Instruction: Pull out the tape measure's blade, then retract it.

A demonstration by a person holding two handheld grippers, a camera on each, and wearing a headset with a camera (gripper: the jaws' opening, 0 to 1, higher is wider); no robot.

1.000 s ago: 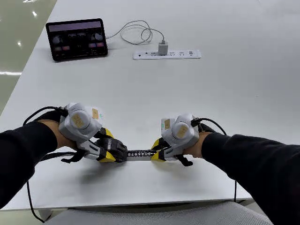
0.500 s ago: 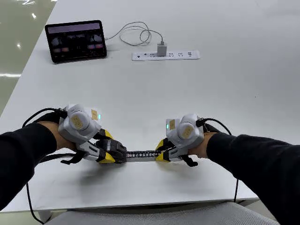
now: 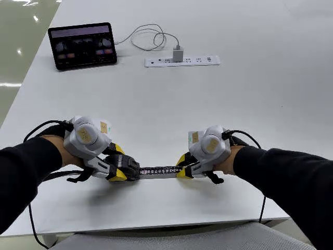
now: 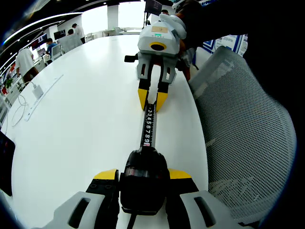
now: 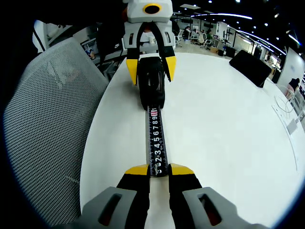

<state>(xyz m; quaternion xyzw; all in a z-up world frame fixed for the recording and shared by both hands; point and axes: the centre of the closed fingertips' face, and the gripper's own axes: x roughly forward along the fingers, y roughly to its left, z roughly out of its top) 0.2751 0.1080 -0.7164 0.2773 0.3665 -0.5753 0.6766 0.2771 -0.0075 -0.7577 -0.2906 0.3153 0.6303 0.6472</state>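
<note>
Gripping the tape measure in my left hand-held gripper, right hand-held gripper pinching the blade, lower centre: looks partly out, retraction left.

The table is white, smooth, faintly glossy; the case looks matt black plastic; the blade has a satin printed face; the chair is grey mesh cloth; the tablet screen shines.

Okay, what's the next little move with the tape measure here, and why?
Probably slide the right claw away from the left claw, drawing out more blade: it pinches the blade's end, the left claw clamps the case, and just a short numbered stretch is out.
</note>
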